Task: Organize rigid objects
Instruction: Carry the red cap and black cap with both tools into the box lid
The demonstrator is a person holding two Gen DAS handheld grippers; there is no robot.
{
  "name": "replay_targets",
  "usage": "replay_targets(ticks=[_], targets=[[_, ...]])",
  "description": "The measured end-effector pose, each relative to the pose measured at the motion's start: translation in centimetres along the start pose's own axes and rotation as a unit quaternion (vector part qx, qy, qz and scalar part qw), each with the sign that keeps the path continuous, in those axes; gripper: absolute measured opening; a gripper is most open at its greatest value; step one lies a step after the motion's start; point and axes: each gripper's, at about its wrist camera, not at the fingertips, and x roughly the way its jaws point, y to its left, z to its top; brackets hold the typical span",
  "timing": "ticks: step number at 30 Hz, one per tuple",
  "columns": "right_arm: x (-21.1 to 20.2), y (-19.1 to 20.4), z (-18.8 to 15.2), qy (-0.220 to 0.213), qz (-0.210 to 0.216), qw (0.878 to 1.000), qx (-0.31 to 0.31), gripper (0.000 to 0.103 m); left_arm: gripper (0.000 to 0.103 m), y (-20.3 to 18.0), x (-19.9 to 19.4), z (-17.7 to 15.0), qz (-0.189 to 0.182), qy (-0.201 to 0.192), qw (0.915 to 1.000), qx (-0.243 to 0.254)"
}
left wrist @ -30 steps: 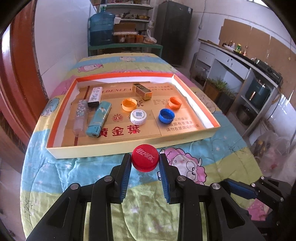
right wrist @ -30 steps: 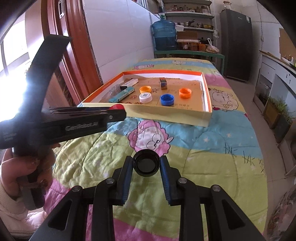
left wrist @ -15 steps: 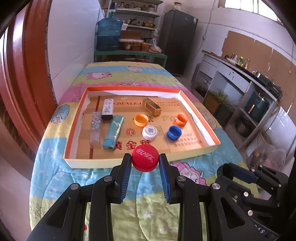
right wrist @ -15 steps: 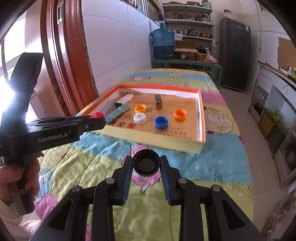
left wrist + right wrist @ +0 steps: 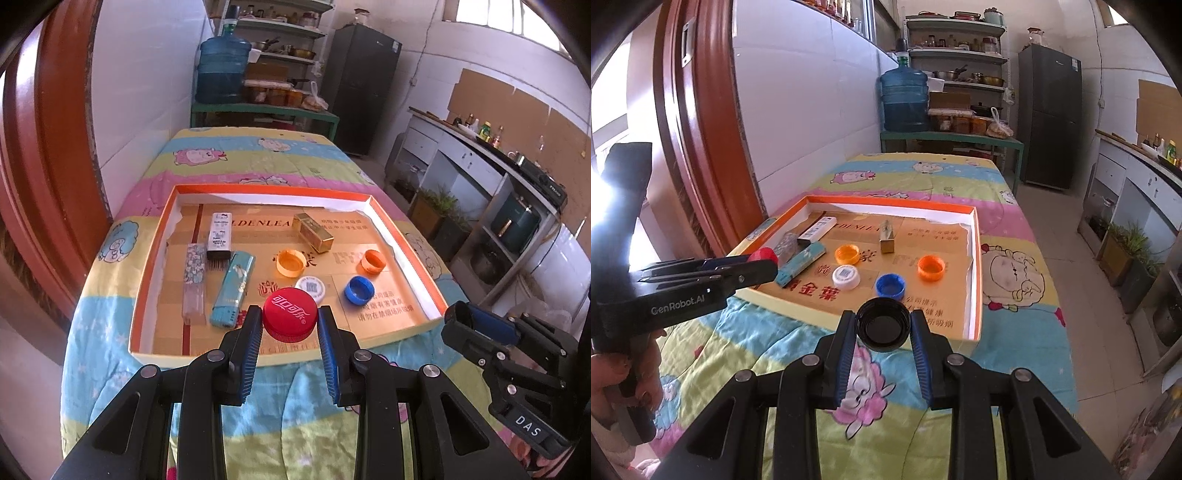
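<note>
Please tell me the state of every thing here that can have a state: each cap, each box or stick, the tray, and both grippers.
Left hand-held gripper: shut on red cap, top up.
Right hand-held gripper: shut on black cap, hollow side showing.
Blue cap: in tray, open side up.
Two orange caps: in tray, open side up.
White cap: in tray, top up.
Gold box: closed, lying flat.
Tray: open, no lid.
</note>
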Motion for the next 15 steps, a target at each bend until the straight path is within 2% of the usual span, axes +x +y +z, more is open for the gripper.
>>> replay_targets(ticks=[15], targets=[[3.2, -2.3, 1.5, 0.016, -0.015, 1.0, 0.009, 0.03, 0.031, 0.1, 4.1, 1.4, 0.013, 0.027, 0.9995, 0.003]])
